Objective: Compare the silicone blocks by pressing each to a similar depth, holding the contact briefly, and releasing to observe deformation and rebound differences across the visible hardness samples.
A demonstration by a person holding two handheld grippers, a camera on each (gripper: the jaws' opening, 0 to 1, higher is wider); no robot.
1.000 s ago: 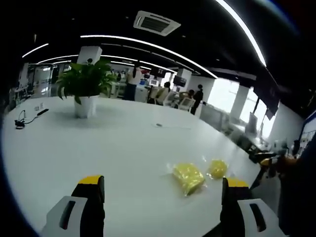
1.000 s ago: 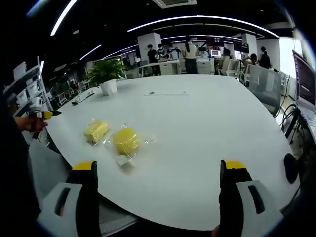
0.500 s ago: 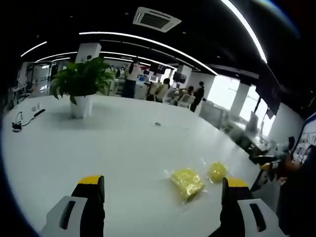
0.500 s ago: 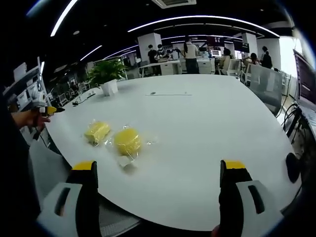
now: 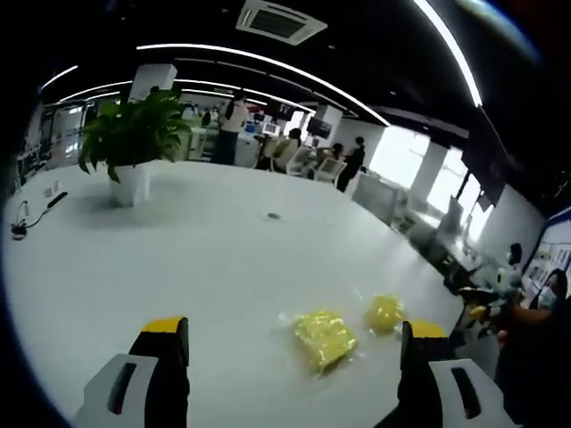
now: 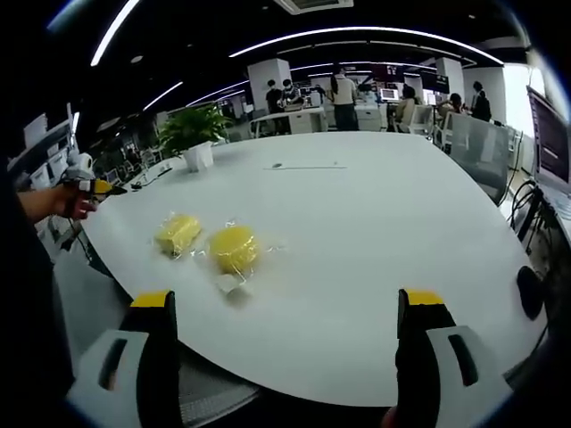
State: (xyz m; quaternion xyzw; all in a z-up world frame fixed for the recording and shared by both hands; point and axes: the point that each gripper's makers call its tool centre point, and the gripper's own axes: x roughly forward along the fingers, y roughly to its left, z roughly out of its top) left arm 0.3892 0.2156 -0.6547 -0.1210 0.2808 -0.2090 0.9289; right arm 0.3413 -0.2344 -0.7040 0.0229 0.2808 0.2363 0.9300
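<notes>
Step in hand: approach, by my reading; no block is being pressed yet, and both tongs hang above and short of the samples.
Left tongs: jaws spread wide, nothing between them, held over the white tabletop.
Right tongs: jaws likewise wide apart and empty, near the tabletop's edge.
Samples: two yellow silicone pieces in clear wrapping lie near each other on the tabletop; a squarish block and a rounder block.
Next move: I judge one set of tongs must come down onto the nearer sample, then push in squarely so that the wrapped piece does not slide.
Left gripper view adds: the potted plant stands large at the far left, well apart from the samples, with a small dark object mid-tabletop.
Right gripper view adds: the rounder block sits nearer this gripper, with a small pale tab just beside it; the person's other hand holds the left tongs at the far left.
</notes>
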